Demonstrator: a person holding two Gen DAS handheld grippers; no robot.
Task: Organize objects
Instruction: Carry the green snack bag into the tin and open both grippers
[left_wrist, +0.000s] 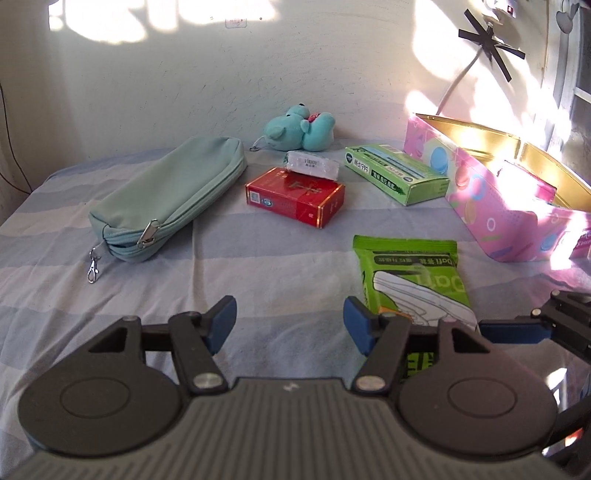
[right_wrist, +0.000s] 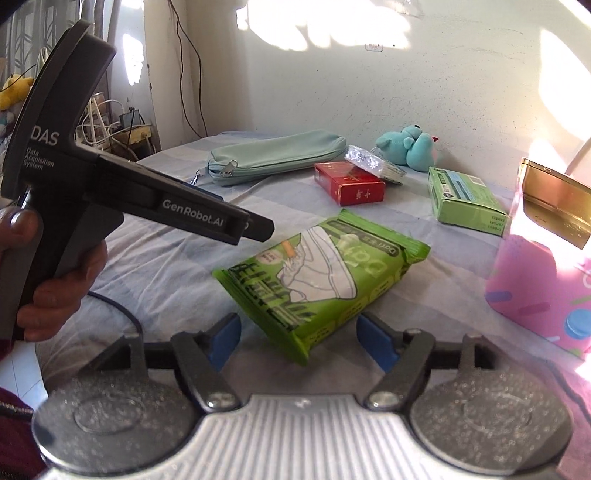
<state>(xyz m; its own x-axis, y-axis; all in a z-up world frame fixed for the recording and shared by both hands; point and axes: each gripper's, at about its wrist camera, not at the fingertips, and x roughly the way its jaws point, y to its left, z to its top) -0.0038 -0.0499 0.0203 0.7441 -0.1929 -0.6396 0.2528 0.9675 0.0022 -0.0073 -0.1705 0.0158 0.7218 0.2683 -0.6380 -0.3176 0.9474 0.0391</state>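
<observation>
The green wipes pack (right_wrist: 325, 273) lies on the striped bed (left_wrist: 258, 266), near, left of the pink box (left_wrist: 491, 206). The right gripper (right_wrist: 299, 341) fingers stand wide open around its near end, not squeezing. The left gripper (left_wrist: 290, 325) fingers are open, holding nothing.

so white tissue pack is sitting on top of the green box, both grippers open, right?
Not quite. The white tissue pack rests on the red box, not the green box, which lies apart to its right; the left wrist view shows it. Both the left gripper and right gripper are open.
</observation>
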